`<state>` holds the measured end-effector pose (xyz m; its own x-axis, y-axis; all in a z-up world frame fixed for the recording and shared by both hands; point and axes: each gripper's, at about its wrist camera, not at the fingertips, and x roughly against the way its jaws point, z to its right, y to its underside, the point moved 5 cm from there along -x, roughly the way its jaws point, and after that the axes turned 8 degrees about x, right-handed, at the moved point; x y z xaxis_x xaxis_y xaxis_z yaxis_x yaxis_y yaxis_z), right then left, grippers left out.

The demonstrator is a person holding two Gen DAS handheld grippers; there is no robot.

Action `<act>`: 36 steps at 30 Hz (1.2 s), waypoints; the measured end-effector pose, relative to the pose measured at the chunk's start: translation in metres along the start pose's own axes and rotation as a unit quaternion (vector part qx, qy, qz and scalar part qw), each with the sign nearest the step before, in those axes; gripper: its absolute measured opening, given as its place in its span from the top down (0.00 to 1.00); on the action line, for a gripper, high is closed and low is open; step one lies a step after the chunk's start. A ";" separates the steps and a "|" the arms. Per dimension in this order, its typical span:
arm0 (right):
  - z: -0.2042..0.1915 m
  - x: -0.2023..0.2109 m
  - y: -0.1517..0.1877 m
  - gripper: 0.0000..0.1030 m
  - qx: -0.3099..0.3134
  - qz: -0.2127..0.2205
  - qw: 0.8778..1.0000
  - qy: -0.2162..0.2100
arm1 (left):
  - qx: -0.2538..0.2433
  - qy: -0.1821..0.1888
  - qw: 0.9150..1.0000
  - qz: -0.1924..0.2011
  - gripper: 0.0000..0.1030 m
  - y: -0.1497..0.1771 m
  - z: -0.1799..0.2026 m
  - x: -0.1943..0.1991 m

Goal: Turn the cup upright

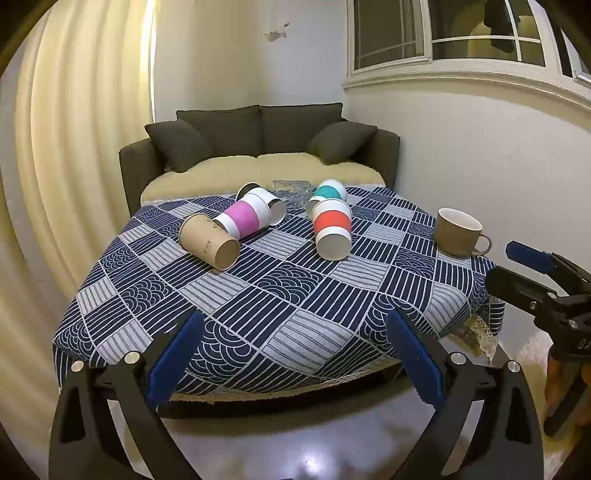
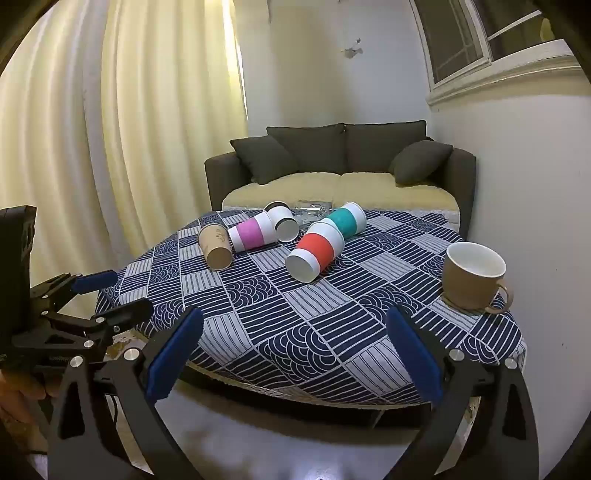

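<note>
- Both tongs hung before the near table edge: left gripper (image 1: 291, 354) and right gripper (image 2: 293, 352) spread wide, holding nothing.
- Patterned tablecloth (image 1: 280, 295) carried five tipped cups; the red-banded cup (image 1: 332, 230) lay mid-table, the brown mug (image 1: 458, 232) upright far right.
- Glass dish (image 1: 290, 190) behind was indistinct; a sofa (image 1: 258, 147) stood beyond.

A dark grey sofa (image 1: 258, 147) stood against the white wall (image 1: 461, 147). Cream curtains (image 2: 110, 129) hung left, a white-framed window (image 1: 443, 33) sat upper right
</note>
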<state>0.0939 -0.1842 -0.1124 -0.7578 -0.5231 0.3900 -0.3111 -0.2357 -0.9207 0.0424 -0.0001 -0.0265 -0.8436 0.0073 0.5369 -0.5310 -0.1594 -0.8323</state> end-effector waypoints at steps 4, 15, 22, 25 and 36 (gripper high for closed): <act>0.000 0.002 0.000 0.05 0.000 0.004 1.000 0.000 | -0.007 -0.002 1.000 0.000 0.06 0.001 0.001 -0.002; 0.000 0.002 0.000 0.05 0.001 0.005 1.000 -0.001 | -0.012 -0.003 1.000 0.003 0.06 0.003 0.006 0.001; 0.000 0.003 0.001 0.05 0.003 0.003 1.000 0.000 | -0.015 -0.001 1.000 0.002 0.06 0.002 0.007 -0.001; -0.001 0.001 0.002 0.05 0.003 0.002 1.000 -0.001 | -0.014 0.000 1.000 0.002 0.06 0.001 0.007 -0.001; -0.001 0.002 0.001 0.05 0.002 0.000 1.000 -0.001 | -0.013 -0.001 1.000 0.005 0.06 -0.001 0.006 0.001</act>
<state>0.0915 -0.1848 -0.1130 -0.7567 -0.5253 0.3891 -0.3085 -0.2379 -0.9210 0.0420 -0.0061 -0.0245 -0.8490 0.0040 0.5284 -0.5241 -0.1341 -0.8410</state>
